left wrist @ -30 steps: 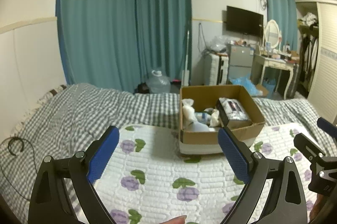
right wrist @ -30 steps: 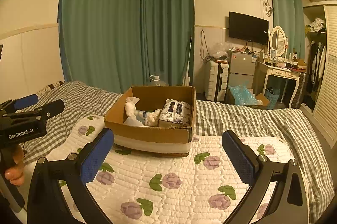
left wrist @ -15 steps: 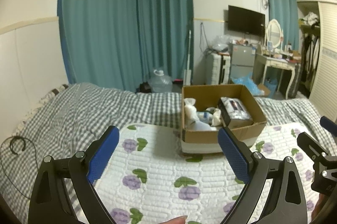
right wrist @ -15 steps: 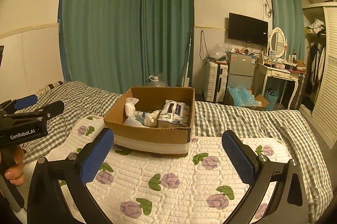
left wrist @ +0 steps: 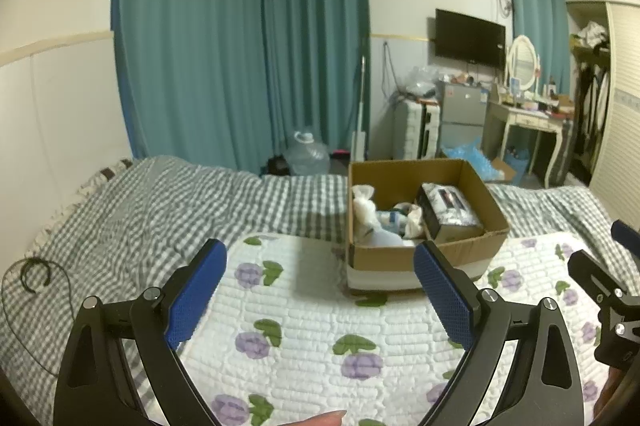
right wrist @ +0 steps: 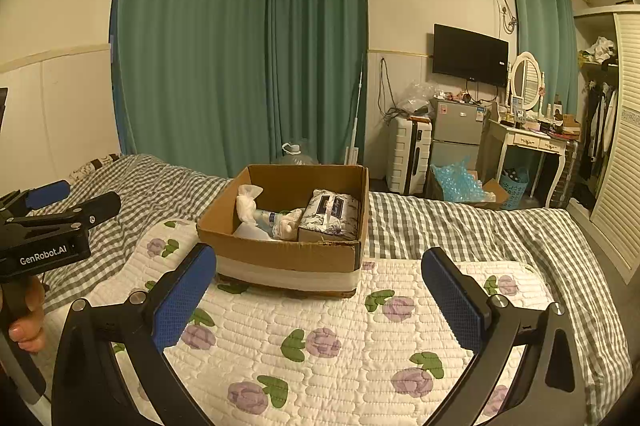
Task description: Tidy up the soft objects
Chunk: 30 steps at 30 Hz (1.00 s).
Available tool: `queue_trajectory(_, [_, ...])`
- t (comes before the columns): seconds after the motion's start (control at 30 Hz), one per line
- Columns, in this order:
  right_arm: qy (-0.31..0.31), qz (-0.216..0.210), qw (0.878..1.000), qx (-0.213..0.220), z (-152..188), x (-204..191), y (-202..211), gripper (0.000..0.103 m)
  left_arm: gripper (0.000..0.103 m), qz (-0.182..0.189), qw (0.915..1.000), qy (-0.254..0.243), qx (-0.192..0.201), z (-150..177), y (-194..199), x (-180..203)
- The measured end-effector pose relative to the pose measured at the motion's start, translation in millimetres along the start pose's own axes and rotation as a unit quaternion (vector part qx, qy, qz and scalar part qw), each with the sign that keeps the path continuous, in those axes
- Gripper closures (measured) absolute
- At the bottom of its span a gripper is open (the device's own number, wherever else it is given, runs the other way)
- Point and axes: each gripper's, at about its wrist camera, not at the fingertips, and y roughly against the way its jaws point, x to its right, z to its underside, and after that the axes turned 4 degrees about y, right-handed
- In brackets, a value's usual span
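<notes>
An open cardboard box point(left wrist: 476, 250) point(right wrist: 280, 250) sits on a white quilted pad with purple flowers point(left wrist: 320, 326) point(right wrist: 340, 338) on the bed. Inside lie a wrapped tissue pack point(left wrist: 450, 212) point(right wrist: 332, 214), a white knotted plastic bag point(left wrist: 364, 210) point(right wrist: 248, 204) and a small pale soft item point(right wrist: 290, 222). My left gripper point(left wrist: 320, 290) is open and empty, short of the box. My right gripper point(right wrist: 320, 290) is open too, with nothing between its fingers, facing the box's front wall. Each gripper shows at the edge of the other's view.
A grey checked duvet point(left wrist: 140, 218) covers the bed around the pad. A black cable point(left wrist: 36, 274) lies at its left edge. Beyond the bed stand a water jug point(left wrist: 306, 156), a suitcase point(right wrist: 408, 154), a small fridge point(right wrist: 456, 130), a dressing table point(right wrist: 528, 142) and teal curtains.
Both views have drifted slightly, so the box sits a touch further right in the left wrist view. Both grippers stay open and the box contents are unmoved.
</notes>
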Motion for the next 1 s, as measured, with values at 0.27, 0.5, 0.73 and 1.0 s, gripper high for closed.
queue_trajectory(0.27, [-0.001, 0.000, 1.000, 0.000, 0.7, -1.1, 0.3, 0.000, 0.007, -0.002, 1.0000, -0.002, 0.001, 2.3, 1.9, 2.0])
queue_trajectory(0.5, [-0.001, 0.000, 1.000, -0.001, 0.8, -0.8, 0.3, 0.000, 0.007, -0.004, 1.0000, 0.000, -0.001, 3.3, 2.3, 2.6])
queue_trajectory(0.73, [-0.002, 0.000, 1.000, 0.000, 0.8, -0.7, 0.3, 0.000, 0.007, -0.005, 1.0000, 0.001, 0.000, 2.9, 3.3, 2.9])
queue_trajectory(1.0, [-0.001, 0.000, 1.000, 0.000, 0.9, -0.5, 0.5, 0.000, 0.007, -0.005, 1.0000, 0.001, -0.001, 2.7, 3.1, 3.0])
